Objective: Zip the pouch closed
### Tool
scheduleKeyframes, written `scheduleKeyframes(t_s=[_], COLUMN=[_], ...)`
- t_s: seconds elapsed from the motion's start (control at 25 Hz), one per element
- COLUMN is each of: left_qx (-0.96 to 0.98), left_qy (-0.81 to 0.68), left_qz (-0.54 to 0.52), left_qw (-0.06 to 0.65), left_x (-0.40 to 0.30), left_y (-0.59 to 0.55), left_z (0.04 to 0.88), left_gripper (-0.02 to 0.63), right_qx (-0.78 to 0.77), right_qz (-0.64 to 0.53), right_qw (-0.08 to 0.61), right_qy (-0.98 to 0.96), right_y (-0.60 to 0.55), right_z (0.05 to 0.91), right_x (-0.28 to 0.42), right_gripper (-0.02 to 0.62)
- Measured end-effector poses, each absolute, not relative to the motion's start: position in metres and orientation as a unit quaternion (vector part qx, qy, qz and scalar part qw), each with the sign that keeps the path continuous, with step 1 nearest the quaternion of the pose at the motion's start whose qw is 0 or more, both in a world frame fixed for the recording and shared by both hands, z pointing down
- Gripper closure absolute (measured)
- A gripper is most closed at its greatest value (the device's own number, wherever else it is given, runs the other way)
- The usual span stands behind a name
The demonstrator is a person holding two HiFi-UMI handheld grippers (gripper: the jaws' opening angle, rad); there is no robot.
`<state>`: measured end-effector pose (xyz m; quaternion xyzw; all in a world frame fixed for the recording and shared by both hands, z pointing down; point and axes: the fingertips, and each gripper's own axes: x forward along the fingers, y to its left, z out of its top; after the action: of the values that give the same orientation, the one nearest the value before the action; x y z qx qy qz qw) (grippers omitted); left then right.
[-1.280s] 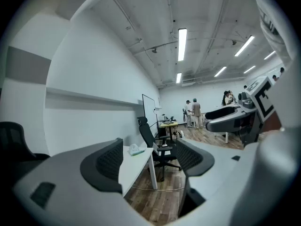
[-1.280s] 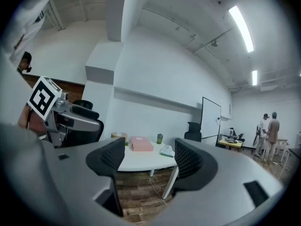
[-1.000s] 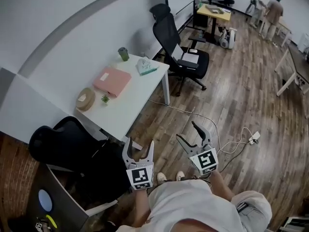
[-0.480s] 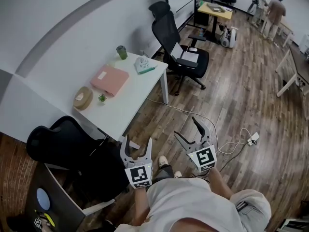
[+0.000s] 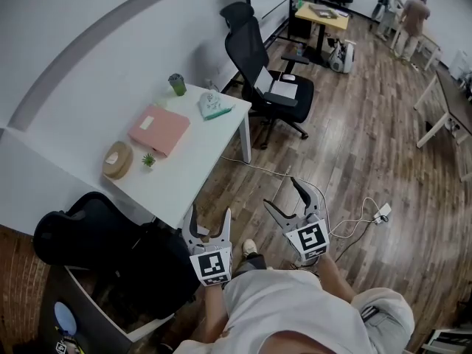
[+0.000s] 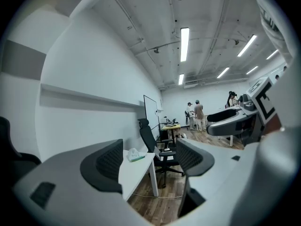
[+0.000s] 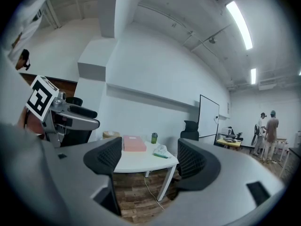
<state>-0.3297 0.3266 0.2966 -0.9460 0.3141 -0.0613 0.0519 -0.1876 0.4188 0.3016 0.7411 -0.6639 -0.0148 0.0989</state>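
We hold the left gripper [image 5: 210, 213] and right gripper [image 5: 281, 194] above the wooden floor [image 5: 369, 153], both released and empty, the right jaws having just been opening. The pale pouch [image 5: 214, 107] lies on the white table [image 5: 193, 169], at twelve o'clock from the left gripper, well apart

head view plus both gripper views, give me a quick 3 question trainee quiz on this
1. True or false: the left gripper holds the pink flat item.
2. Which lies on the white table? A laptop B tape roll C kettle
3. Fill in: the jaws of the right gripper stand ____.
Key: 1 false, it is empty. 2 B. 3 open; they have just been opening, with nothing between them.
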Motion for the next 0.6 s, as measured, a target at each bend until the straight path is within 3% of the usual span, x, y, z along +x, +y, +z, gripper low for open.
scheduleKeyframes(t_s=[0.6], left_qx=[-0.951], left_qy=[0.295], left_qz=[-0.064], left_qw=[0.066], left_x=[-0.291], left_y=[0.217], left_z=[0.295], left_gripper=[0.255], right_qx=[0.752], right_qz=[-0.006], right_qw=[0.112], right_qy=[-0.649], right_y=[0.316], right_z=[0.308], right_x=[-0.149], right_gripper=[0.23])
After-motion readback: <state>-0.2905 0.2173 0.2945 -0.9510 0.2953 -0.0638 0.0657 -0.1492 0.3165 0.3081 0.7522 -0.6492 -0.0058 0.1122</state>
